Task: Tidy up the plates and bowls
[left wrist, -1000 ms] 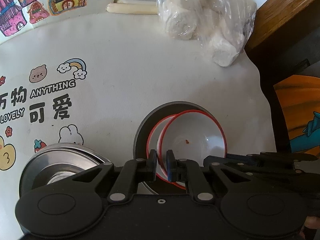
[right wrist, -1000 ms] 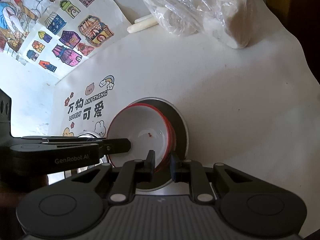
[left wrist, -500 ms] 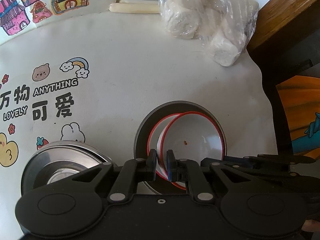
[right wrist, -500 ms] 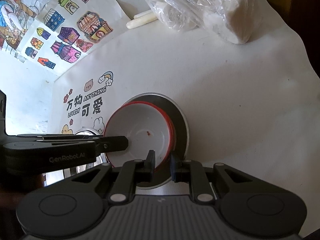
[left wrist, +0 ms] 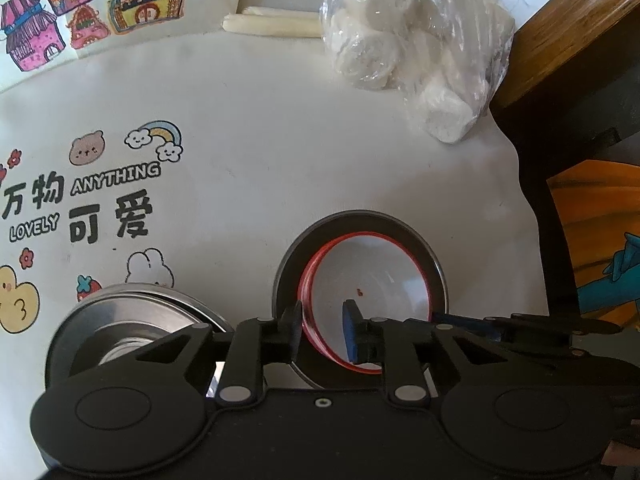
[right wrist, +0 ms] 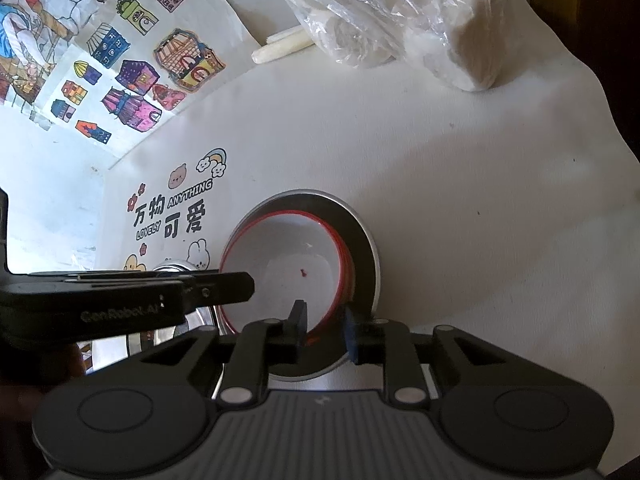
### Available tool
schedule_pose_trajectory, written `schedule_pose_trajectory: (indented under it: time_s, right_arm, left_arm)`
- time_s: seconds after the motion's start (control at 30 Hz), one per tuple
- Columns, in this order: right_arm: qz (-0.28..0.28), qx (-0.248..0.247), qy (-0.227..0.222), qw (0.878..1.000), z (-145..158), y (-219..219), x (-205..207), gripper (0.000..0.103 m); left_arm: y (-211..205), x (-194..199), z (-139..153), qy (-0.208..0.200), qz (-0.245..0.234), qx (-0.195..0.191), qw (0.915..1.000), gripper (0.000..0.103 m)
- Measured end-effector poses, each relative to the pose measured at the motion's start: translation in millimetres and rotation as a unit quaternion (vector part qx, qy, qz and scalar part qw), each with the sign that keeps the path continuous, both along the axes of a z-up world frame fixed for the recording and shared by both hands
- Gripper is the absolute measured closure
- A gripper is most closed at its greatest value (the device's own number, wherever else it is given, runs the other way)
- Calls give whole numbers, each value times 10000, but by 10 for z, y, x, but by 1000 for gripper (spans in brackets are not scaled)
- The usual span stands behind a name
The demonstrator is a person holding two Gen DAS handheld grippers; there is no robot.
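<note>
White melamine, red-rimmed: the bowl (left wrist: 366,292) sits nested on another like it, inside a grey metal plate (left wrist: 434,264) on the table (left wrist: 280,152).

Landmark: the bowl. Left hand-held gripper (left wrist: 323,330), spread, straddles its near-left rim, one finger outside, one inside. Right hand-held gripper (right wrist: 324,330), spread, straddles its near-right rim likewise. Neither pinches.

Steel bowl (left wrist: 120,320): just left of the plate, nearer the left hand-held gripper.

Bagged white rolls (left wrist: 416,40): far beyond the bowl.

Judgement: bowl round, no long axis; both arms about equally near; stack appears seated.
</note>
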State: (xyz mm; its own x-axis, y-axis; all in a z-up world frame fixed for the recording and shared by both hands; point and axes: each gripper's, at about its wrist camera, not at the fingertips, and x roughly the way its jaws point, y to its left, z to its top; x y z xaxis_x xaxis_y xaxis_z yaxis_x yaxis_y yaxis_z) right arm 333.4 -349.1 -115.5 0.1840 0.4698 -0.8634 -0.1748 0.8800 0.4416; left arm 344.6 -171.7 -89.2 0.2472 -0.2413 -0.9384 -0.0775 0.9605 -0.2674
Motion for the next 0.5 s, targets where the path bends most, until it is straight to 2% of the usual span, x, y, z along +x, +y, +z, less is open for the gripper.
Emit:
schedule_pose_trajectory:
  time_s: [0.03, 0.17, 0.23, 0.3, 0.33, 0.37, 0.43, 0.47, 0.5]
  right_arm:
    - [-9, -8, -21, 10000, 9, -1, -8, 77]
    - [-38, -63, -240, 9997, 108, -31, -53, 73]
    - [-61, -147, -402, 9991, 179, -59, -79, 72]
    - [-94, -228, -561, 9981, 239, -81, -108, 72]
    - [-126, -276, -648, 9974, 270, -99, -123, 67]
    - [-162, -302, -702, 9969, 291, -114, -137, 64]
    - [-273, -365, -800, 9958, 327, -153, -166, 49]
    - [-330, -400, -832, 9952, 337, -173, -178, 46]
    - [-394, -439, -853, 9946, 344, -197, -189, 43]
  left_arm:
    - [4, -1, 14, -17, -3, 9, 10000, 79]
    - [53, -13, 97, -162, 31, 50, 9999, 60]
    - [106, -18, 126, -240, 31, 16, 9997, 56]
    - [177, -26, 142, -331, 92, -20, 9994, 42]
    - [216, -38, 152, -394, 134, -38, 9991, 39]
    - [252, -48, 158, -448, 174, -58, 9988, 32]
    - [347, -73, 172, -548, 256, -109, 9981, 17]
    - [396, -86, 177, -608, 283, -118, 9977, 7]
    - [432, -96, 179, -659, 293, -116, 9973, 1]
